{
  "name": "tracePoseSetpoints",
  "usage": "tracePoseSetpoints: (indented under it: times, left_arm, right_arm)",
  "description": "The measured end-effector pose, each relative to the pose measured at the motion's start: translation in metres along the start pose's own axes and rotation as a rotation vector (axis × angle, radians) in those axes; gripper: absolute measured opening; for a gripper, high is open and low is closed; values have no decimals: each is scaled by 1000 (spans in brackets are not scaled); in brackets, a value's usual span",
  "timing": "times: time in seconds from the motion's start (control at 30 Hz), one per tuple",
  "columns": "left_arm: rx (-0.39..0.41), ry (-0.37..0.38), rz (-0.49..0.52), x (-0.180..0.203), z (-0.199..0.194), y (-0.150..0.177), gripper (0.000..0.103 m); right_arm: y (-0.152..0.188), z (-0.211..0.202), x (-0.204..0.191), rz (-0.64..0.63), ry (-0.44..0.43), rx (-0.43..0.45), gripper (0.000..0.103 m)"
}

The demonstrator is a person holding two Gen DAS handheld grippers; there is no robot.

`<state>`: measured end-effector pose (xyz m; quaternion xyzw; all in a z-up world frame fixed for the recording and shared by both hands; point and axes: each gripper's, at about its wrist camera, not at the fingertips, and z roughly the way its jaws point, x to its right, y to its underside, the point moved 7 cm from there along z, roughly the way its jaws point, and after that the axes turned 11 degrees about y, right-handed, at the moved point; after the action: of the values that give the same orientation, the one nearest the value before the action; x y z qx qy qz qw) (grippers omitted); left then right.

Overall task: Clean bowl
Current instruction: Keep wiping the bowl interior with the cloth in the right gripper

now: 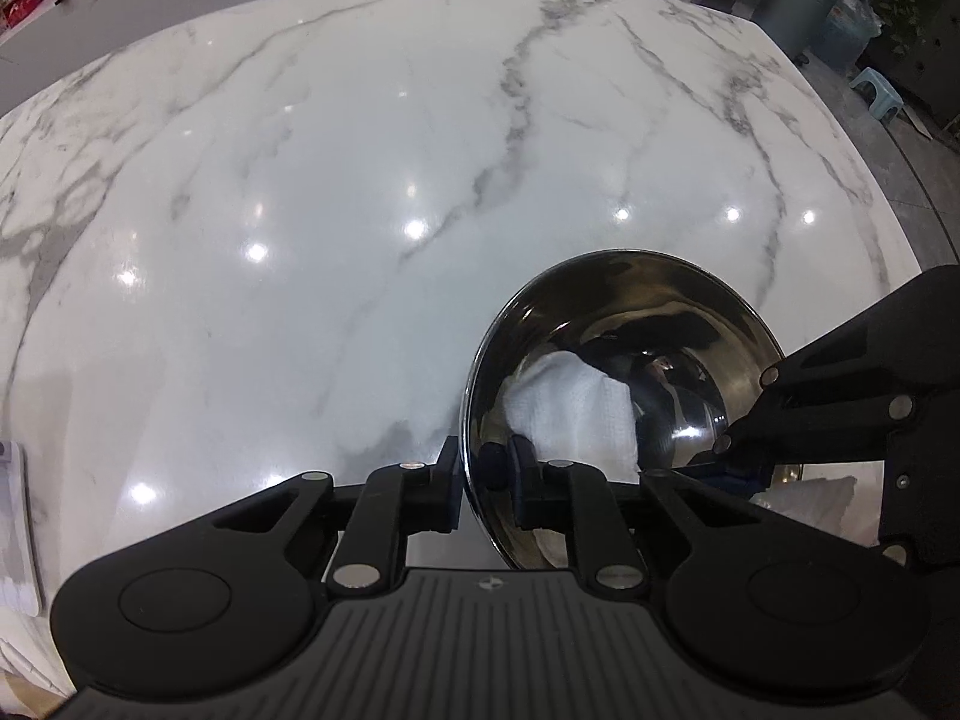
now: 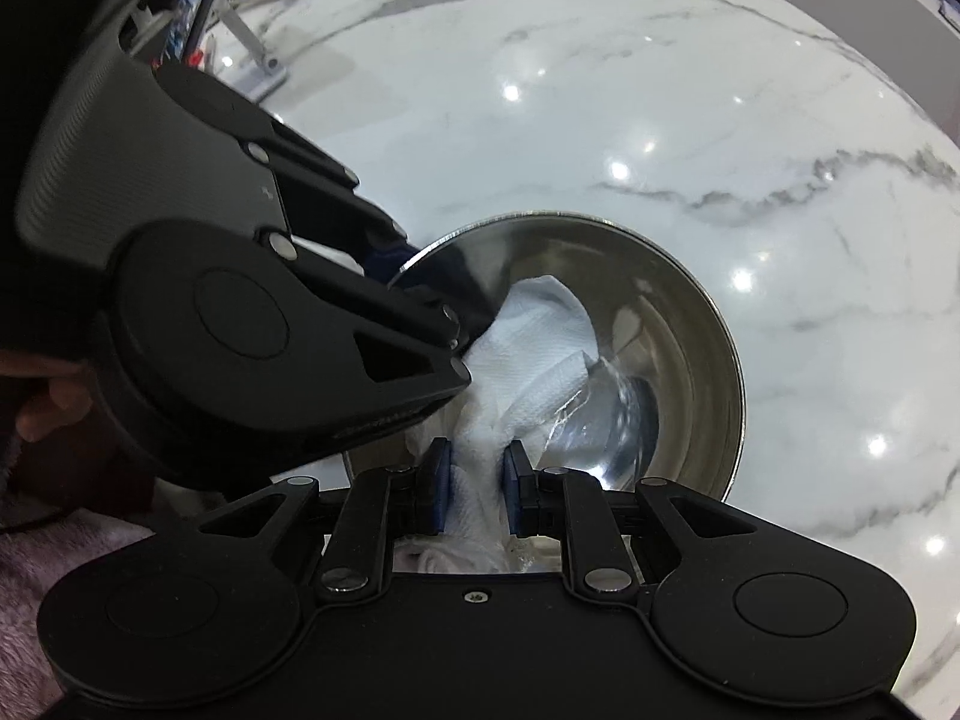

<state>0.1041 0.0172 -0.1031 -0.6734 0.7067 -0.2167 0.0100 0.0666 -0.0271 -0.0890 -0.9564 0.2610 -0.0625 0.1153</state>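
Observation:
A shiny steel bowl (image 1: 660, 324) stands tilted on the marble table, its opening turned toward the right gripper. My left gripper (image 1: 483, 474) is shut on the bowl's near rim, one finger inside and one outside. It also shows in the right wrist view (image 2: 414, 276), clamped on the rim at the left. My right gripper (image 2: 474, 480) is shut on a crumpled white paper towel (image 2: 534, 336) and presses it against the inside of the bowl (image 2: 678, 324). The towel shows in the left wrist view (image 1: 576, 402) inside the bowl, and the right gripper's body comes in from the right.
The white marble table (image 1: 360, 180) stretches far ahead and to the left. A phone on a metal stand (image 2: 240, 30) is at the far left of the right wrist view. A bin (image 1: 792, 0) and a small stool (image 1: 876, 90) stand on the floor beyond the table.

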Motion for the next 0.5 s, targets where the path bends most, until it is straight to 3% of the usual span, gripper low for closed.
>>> tracePoseSetpoints:
  times: [0.3, 0.5]
  left_arm:
    - [2, -8, 18, 2, 0, -2, 14]
    - [1, -7, 23, 2, -1, -1, 14]
  right_arm:
    - [3, -6, 8, -131, 273, 16, 16]
    - [4, -7, 6, -144, 311, 22, 16]
